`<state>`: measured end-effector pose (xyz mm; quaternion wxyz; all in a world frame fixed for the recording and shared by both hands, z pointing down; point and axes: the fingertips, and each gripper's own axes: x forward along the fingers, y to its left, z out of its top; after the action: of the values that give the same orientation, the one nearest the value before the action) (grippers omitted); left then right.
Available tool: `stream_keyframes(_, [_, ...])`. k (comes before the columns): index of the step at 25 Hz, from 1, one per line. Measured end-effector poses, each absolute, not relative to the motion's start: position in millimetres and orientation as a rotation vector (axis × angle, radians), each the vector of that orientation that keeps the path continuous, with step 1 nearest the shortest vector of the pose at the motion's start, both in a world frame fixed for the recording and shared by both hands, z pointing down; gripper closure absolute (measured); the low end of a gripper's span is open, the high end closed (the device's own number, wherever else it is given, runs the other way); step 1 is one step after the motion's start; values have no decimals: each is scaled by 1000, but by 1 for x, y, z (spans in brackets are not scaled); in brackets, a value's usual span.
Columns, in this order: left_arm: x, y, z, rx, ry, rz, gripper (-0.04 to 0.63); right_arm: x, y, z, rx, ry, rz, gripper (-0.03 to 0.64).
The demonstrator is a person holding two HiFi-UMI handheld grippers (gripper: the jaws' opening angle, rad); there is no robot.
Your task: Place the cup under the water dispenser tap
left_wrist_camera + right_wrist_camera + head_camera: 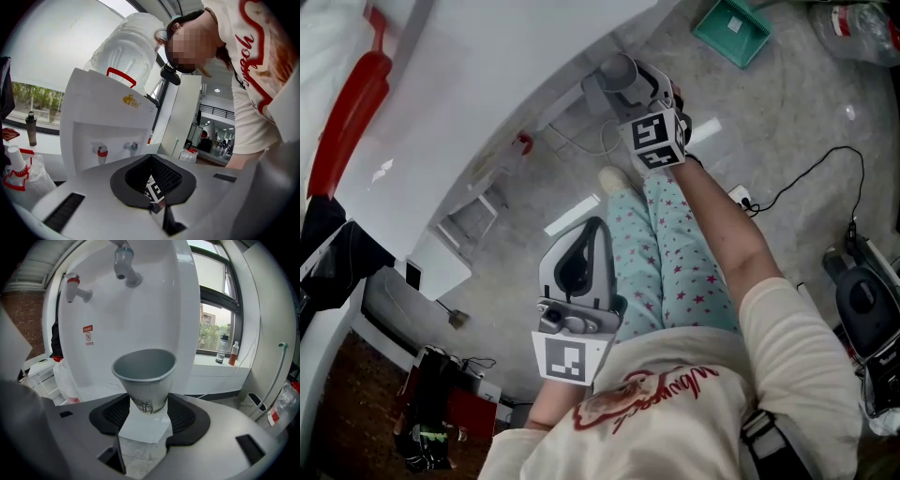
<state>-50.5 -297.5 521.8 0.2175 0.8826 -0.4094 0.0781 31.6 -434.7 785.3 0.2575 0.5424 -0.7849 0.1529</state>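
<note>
Cup (143, 373): paper, a tapered cone with a rolled rim, matt grey inside, pale outside with a dark line print near the foot; upright
Cup position: between the right gripper's pads, in front of the dispenser's recessed white panel and lower than both taps; the blue-grey tap shows above it and slightly left, and whether it is straight beneath cannot be told
Right gripper (147, 414): jaws spread and clasping the cup's narrow lower part, one ribbed black pad on each side; smooth grey plastic shell
Left gripper (151, 160): jaws pressed together with nothing between them, the mesh-textured black pads meeting in a ridge; held low by the person's body in the head view, well apart from the dispenser
Marker cubes: black-and-white squares, one on the right gripper (654, 139), one on the left (572, 358)
Water dispenser (110, 119): glossy white boxy cabinet with a shallow recess
Water bottle (126, 49): translucent, ribbed, rounded, seated on top of the dispenser
Taps: short stubby spouts, side by side; red-capped tap (74, 288), blue-grey tap (125, 261)
Sticker (88, 335): small, red, on the recess wall below the red-capped tap
Floor (787, 112): grey speckled stone
Trousers (666, 253): soft mint cloth with pink stars
</note>
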Motion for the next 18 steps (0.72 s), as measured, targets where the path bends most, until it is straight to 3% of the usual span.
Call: stream_keyframes(18, [-48,-303,515,2446,-1105,190,575,29,-438,809,1472,-2089,537,355])
